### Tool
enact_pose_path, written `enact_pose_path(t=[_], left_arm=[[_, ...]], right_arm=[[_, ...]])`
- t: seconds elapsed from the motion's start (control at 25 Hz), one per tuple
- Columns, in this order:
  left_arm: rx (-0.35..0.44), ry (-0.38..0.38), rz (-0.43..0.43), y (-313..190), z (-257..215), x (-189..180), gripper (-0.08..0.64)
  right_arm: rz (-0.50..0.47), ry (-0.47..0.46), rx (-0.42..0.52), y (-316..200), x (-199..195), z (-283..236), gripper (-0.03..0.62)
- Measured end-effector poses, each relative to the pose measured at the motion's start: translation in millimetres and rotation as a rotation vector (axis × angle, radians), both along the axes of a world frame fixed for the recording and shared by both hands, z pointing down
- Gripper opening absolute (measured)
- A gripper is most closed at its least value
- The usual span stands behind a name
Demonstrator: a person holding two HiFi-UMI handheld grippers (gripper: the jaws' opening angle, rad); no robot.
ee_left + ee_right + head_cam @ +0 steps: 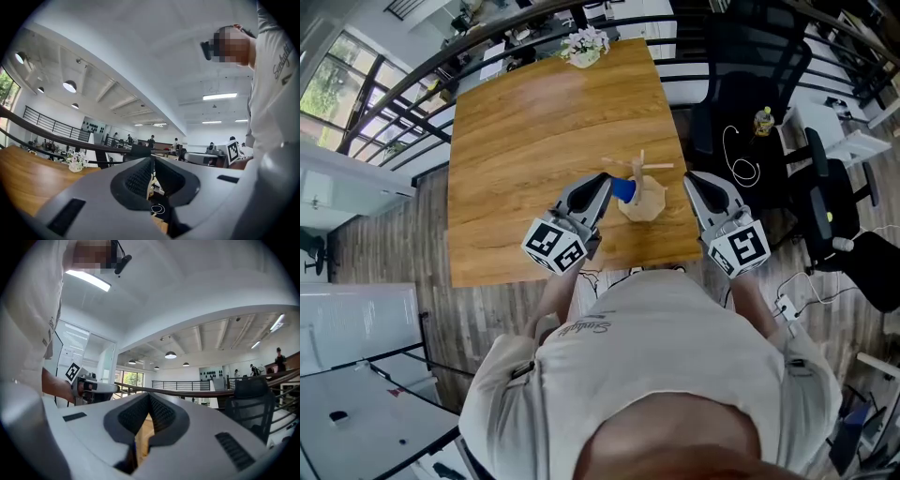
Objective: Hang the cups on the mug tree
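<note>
A wooden mug tree [643, 199] stands near the front right edge of the wooden table [534, 131]. A blue cup [623, 190] sits against the tree's left side, seemingly hung on a low peg. My left gripper [605, 181] is just left of the cup, and whether they touch is unclear. Its jaws are shut with nothing gripped, and in the left gripper view my left gripper [152, 161] points up toward the ceiling. My right gripper [689, 178] is right of the tree, also shut and empty. In the right gripper view, below my right gripper [149, 397], wood and a bit of blue show.
A small pot of white flowers [584, 47] stands at the table's far edge, also in the left gripper view as the flower pot [75, 161]. Black office chairs [750, 84] and a white cable [741, 155] lie right of the table. A railing runs behind the table.
</note>
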State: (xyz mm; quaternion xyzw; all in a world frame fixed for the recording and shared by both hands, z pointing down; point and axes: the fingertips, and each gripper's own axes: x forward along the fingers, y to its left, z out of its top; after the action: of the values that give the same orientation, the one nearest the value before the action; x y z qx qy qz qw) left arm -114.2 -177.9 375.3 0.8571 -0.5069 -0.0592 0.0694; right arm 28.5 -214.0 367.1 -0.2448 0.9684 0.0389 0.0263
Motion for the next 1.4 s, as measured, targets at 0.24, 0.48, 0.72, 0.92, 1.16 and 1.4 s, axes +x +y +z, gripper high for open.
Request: enact_pose_path(t=[0.24,0.48,0.72,0.92,1.16,1.4], left_arm=[[0.033,0.103,0.072,1.8,-33.2,11.1,0.035],[0.022,0.026,0.019,-14.5,-24.4,5.9,0.037],[0.036,-0.047,-0.051,-24.5,-21.4,-4.2,0.037],[0.029,-0.020,-0.049,-25.5,-17.7,-4.5,0.037],[0.020,0.003,-0.070,-17.4,-15.4,-14.7,0.037],[0.016,0.018,-0.069,-13.7,-11.8,-15.7,0.037]], right_arm=[[-0.005,-0.020,0.015,1.6,-4.7,-9.2,-0.005],[0.005,-0.011,0.013,-4.6,-4.4,-8.4,-0.005],[0.012,-0.003,0.013,-14.0,-8.0,-6.4,-0.005],[0.006,0.010,0.015,-19.3,-11.5,-5.2,-0.005],[-0.014,0.012,0.009,-14.6,-19.8,-5.0,-0.005],[-0.007,0.013,0.001,-12.4,-17.4,0.0,-0.005]])
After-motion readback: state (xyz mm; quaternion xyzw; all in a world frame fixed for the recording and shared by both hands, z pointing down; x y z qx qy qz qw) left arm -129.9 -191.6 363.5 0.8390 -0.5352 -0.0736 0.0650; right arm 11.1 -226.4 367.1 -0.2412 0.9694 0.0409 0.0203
